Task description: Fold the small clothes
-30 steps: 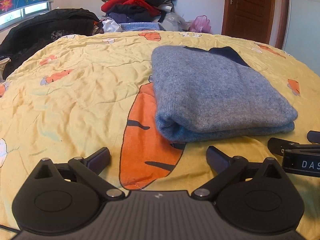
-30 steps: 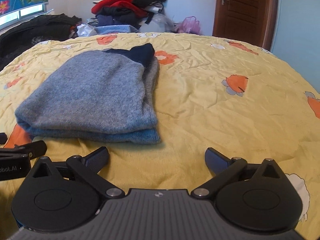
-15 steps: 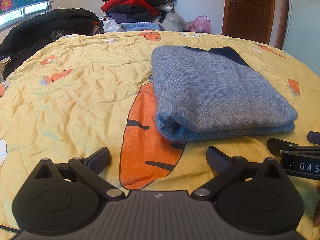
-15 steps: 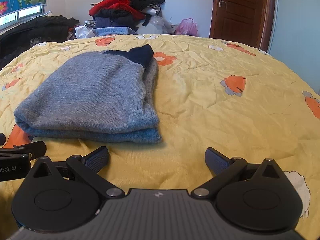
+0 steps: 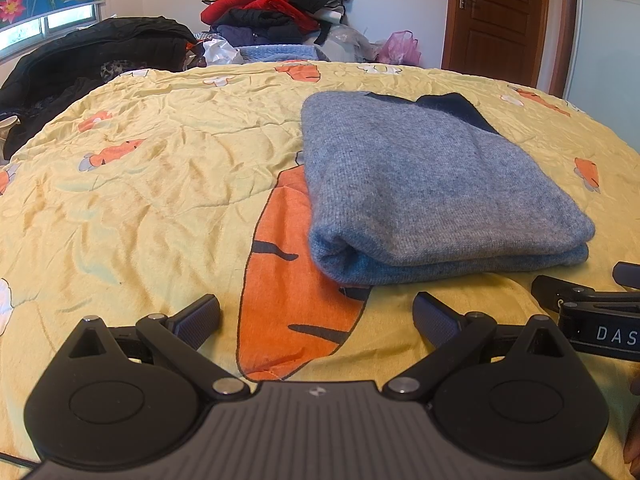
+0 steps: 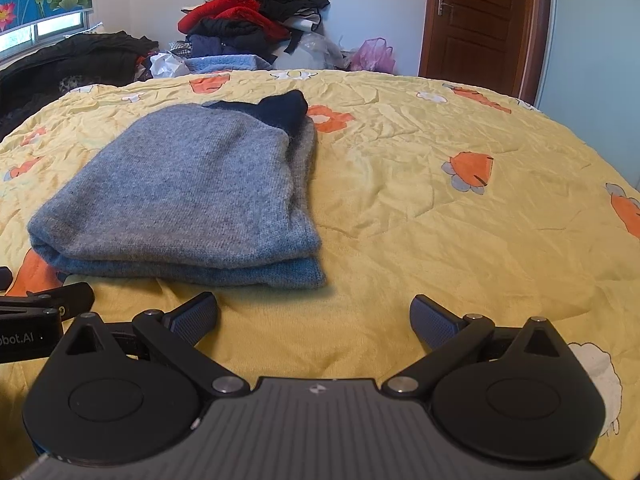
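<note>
Left wrist view, item one: your left gripper (image 5: pixel 316 316), low centre of the frame, jaws spread wide, holding nothing, just short of the sweater's near edge.

Item two: grey sweater (image 5: pixel 432 188), right of centre, lying on the yellow bedspread (image 5: pixel 160 184). It is doubled over into a flat rectangle, two layers showing along the near fold, with a dark navy part peeking out at the far end. It touches neither tool.

Item three: your right gripper (image 6: pixel 314 316), low centre of the right wrist view, jaws likewise apart and empty. In that view the sweater (image 6: pixel 192 188) sits left of centre, its near right corner just beyond the left finger.

Item four: pile of clothes (image 5: pixel 276 8), top centre, beyond the bed, well apart from the work.

Step in hand, as judged: the folding of this piece looks finished or one fold short of it; both tools rest clear. For the next move you need either to pinch the two near corners for a last fold away from you, or to slide the bundle aside and fetch another garment.
</note>
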A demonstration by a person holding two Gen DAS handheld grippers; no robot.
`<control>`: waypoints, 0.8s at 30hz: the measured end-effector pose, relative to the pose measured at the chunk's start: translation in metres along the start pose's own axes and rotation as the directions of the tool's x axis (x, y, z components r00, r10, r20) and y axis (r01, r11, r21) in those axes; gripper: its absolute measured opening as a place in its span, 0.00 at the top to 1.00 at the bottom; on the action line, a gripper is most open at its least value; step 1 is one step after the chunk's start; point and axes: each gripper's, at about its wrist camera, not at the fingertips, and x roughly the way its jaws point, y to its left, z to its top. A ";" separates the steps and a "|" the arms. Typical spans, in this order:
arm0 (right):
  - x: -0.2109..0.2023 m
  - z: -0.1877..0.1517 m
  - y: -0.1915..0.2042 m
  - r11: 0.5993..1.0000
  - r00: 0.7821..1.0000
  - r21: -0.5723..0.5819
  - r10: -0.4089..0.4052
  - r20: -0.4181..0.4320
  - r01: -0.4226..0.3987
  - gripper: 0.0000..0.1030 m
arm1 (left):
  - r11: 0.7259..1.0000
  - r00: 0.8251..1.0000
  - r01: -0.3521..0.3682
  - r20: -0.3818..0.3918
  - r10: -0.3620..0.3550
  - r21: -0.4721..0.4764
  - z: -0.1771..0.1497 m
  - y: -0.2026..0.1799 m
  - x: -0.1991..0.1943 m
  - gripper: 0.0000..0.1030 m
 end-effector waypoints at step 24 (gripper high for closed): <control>0.000 0.000 0.000 1.000 1.000 0.000 0.000 0.000 0.000 0.00 | 1.000 1.000 0.011 -0.003 -0.011 0.006 0.003 0.000 0.002 0.00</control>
